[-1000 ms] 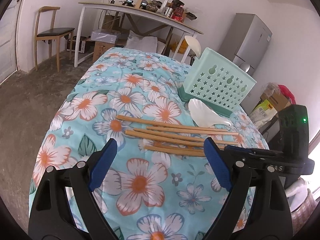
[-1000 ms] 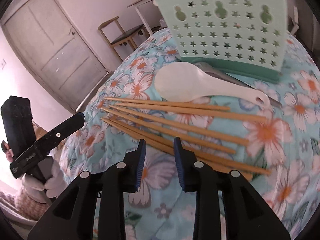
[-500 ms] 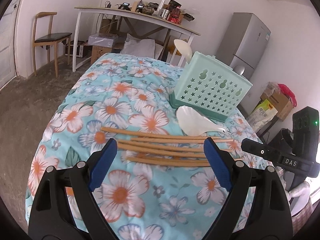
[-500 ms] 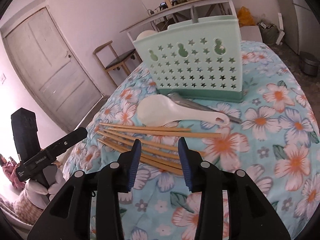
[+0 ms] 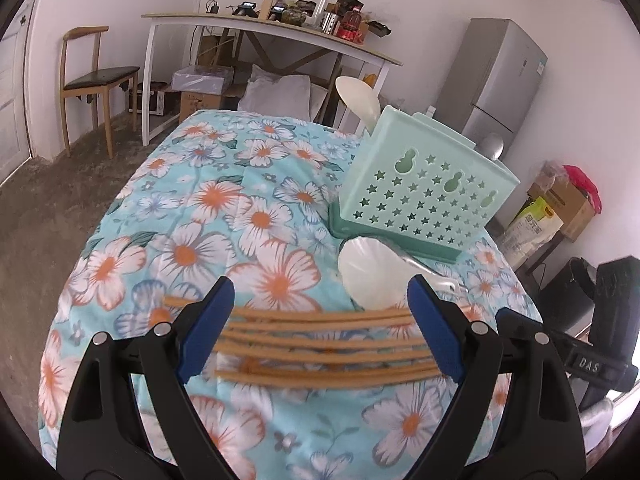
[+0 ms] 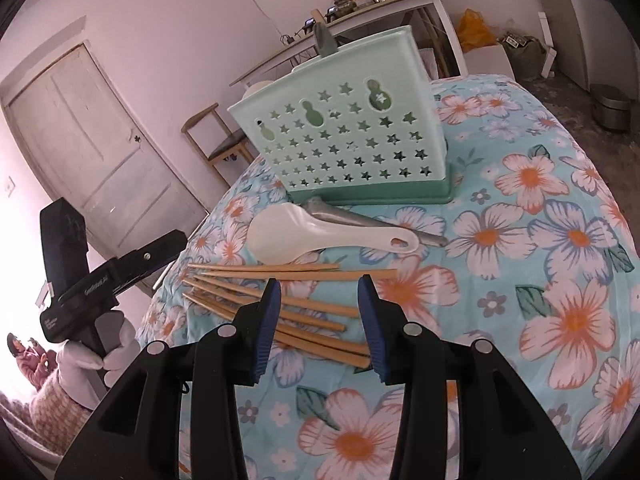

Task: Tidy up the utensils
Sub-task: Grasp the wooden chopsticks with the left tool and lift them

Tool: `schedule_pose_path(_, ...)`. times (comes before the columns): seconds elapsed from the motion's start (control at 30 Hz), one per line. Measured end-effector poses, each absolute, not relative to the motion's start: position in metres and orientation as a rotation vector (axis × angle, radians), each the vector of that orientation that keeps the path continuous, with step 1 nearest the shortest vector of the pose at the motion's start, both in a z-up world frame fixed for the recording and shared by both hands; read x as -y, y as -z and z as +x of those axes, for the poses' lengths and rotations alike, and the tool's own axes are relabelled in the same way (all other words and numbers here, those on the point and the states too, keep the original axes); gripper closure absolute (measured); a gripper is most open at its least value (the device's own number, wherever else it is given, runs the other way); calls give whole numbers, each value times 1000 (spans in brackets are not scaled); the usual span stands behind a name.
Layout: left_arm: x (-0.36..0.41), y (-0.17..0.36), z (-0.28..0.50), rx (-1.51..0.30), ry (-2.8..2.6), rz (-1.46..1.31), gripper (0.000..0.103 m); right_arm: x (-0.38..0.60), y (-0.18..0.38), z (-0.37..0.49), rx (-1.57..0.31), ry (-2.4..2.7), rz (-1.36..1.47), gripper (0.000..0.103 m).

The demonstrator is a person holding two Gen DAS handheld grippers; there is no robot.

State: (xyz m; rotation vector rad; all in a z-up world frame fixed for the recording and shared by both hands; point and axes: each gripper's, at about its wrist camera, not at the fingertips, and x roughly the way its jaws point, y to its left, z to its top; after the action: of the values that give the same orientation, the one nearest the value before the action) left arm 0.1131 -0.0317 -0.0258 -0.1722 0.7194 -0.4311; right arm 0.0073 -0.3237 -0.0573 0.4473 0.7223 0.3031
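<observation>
Several wooden chopsticks (image 5: 320,344) (image 6: 240,267) lie side by side on the floral tablecloth (image 5: 256,216). Behind them rests a white rice spoon (image 5: 372,276) (image 6: 288,236) on top of a grey metal utensil (image 6: 360,222). A mint-green star-punched holder (image 5: 424,200) (image 6: 344,136) stands further back, with a white spoon (image 5: 356,98) and a metal spoon (image 5: 492,146) upright in it. My left gripper (image 5: 320,284) hovers wide open over the chopsticks. My right gripper (image 6: 320,282) is partly open above their ends, gripping nothing.
The table's rounded edge drops to a concrete floor all around. A wooden chair (image 5: 96,80), a white desk (image 5: 256,24) with clutter, boxes and a grey fridge (image 5: 504,80) stand beyond. A gloved hand (image 6: 84,360) holds the left gripper at the table's left side.
My left gripper has moved forward, so the chopsticks now lie between its jaws. The right gripper's jaws have widened, and it has drawn back from the holder and turned.
</observation>
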Motion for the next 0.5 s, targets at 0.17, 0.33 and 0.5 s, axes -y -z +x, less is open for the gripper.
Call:
schedule_pose_path(0.17, 44, 24, 128, -736, 444, -173, 19, 336, 61, 6, -704, -310, 477, 64)
schedule_pose_path(0.33, 51, 35, 154, -823, 449, -237, 34, 344, 63, 5, -681, -318, 510, 64)
schedule_pose_path(0.5, 54, 50, 175, -914, 460, -296, 48, 349, 66, 4, -681, -324, 525, 64)
